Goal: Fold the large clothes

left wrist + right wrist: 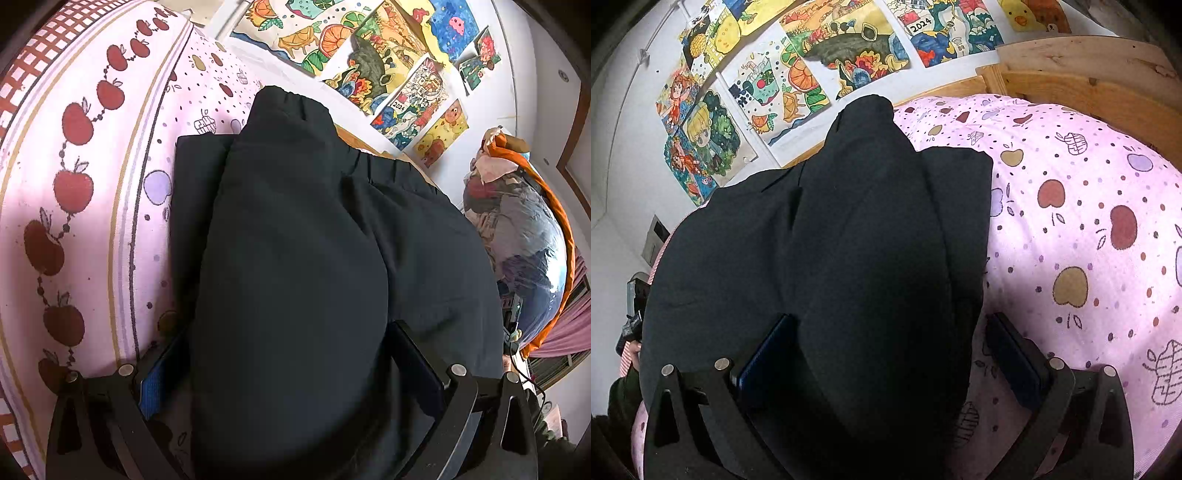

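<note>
Two grippers, one dark garment between them. On my left gripper (291, 365) the fingers stand wide apart, blue pad showing on the left finger (157, 373), and a thick fold of the dark trousers (295, 258) bulges up through the gap; I cannot tell whether the pads actually press the cloth. The trousers lie on the bed, over a pink apple-print sheet (92, 184), their gathered waistband (295, 101) at the far end. Beyond it, coloured drawings (388, 55) cover the white wall, and a clear bag of clothes (524, 240) sits far right.

On my right gripper (890, 354) the fingers are likewise spread. The trousers' fold rests against the left finger (764, 354), while the right finger (1015, 358) stands clear of the cloth over the pink sheet. A wooden bed frame (1089, 74) runs along the far right.
</note>
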The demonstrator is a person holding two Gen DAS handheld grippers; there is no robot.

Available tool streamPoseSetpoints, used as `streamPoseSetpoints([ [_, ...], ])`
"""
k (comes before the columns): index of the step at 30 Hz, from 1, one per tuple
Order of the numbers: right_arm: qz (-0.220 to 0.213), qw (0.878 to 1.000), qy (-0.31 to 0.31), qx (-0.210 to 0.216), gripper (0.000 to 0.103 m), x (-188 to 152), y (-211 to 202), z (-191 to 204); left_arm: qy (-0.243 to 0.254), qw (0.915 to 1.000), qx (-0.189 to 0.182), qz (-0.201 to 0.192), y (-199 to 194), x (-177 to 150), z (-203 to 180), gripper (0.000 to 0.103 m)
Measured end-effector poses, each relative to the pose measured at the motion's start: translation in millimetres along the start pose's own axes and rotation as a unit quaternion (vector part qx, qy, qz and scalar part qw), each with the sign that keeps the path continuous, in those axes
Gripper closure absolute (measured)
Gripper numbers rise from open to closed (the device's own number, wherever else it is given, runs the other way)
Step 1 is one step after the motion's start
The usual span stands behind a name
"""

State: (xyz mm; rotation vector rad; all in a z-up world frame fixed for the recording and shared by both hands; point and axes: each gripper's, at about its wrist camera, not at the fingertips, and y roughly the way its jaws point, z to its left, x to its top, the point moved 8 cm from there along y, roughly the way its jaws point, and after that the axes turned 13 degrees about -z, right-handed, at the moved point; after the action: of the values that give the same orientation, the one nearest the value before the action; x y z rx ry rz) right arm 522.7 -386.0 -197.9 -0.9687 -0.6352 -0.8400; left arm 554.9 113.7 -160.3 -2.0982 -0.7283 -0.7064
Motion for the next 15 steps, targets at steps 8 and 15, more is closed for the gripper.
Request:
streamPoseSetpoints([
  [8, 0.015, 1.0, 0.003, -0.003, 0.001, -1, 4, -1, -0.001, 1.0, 0.002, 0.001, 1, -2, 0, 0.0],
  [15, 0.086, 0.996, 0.016, -0.008, 0.001, 3, 11, 8, -0.014, 0.999, 0.002, 0.042, 3, -4, -2, 0.0],
])
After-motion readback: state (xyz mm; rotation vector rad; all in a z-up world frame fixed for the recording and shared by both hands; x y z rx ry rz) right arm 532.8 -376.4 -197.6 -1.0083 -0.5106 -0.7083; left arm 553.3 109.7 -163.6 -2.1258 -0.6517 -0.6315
